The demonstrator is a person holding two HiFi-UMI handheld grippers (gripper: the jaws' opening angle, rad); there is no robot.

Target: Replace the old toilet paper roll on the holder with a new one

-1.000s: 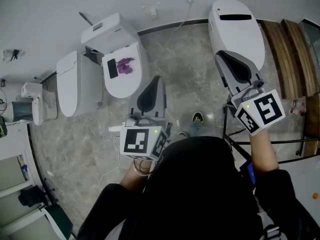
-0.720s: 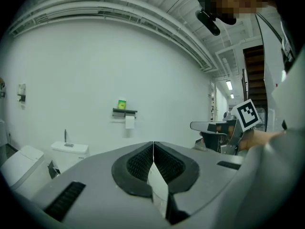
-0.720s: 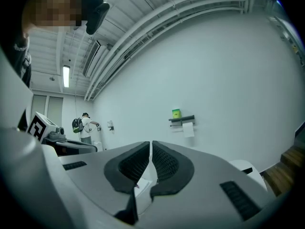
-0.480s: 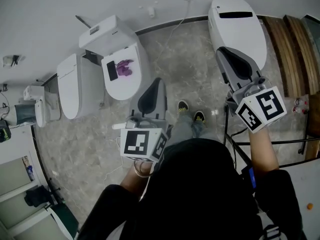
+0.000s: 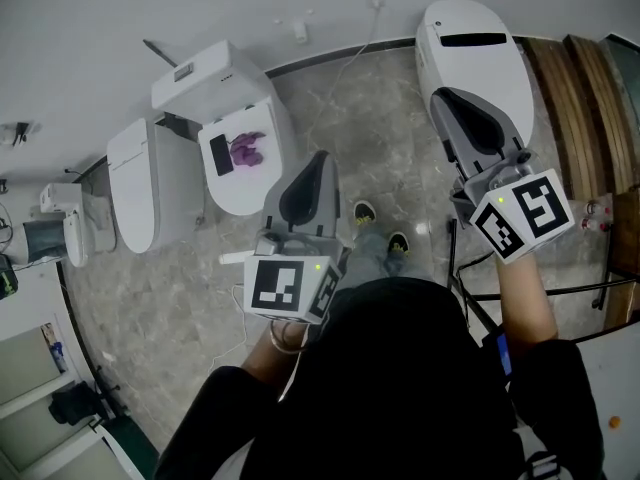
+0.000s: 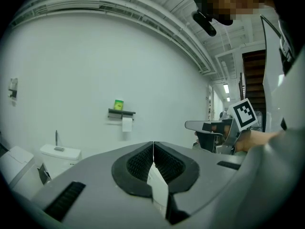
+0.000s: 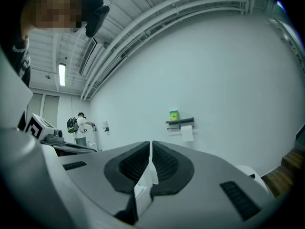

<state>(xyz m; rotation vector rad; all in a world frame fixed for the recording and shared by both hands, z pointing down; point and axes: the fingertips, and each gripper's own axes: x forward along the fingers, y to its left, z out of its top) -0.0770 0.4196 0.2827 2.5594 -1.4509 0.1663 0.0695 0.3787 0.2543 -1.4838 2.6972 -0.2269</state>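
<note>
Both of my hand-held grippers are up in front of me and pointing at the white wall. The left hand-held gripper (image 6: pixel 153 146) has its jaws pressed together with nothing between them. The right hand-held gripper (image 7: pixel 151 144) is closed in the same way and holds nothing. The toilet paper roll (image 6: pixel 127 124) hangs on its holder (image 6: pixel 121 113) on the wall, well ahead of both hand-held grippers. It sits a little left of the left one's jaw line and a little right of the right one's, with a short sheet hanging down from it. A small green container (image 6: pixel 118 104) stands on the holder's shelf, just above the roll. In the head view, a white toilet (image 5: pixel 262 183) with its lid down stands on the floor (image 5: pixel 380 138) ahead and to the left of the left hand-held gripper. A purple thing (image 5: pixel 247 148) and a flat black thing (image 5: pixel 222 155) lie on its lid. A second toilet (image 5: pixel 470 53) stands just beyond the right hand-held gripper's tips. Far off to that gripper's left, a person with a backpack (image 7: pixel 80 125) stands at the wall.
</note>
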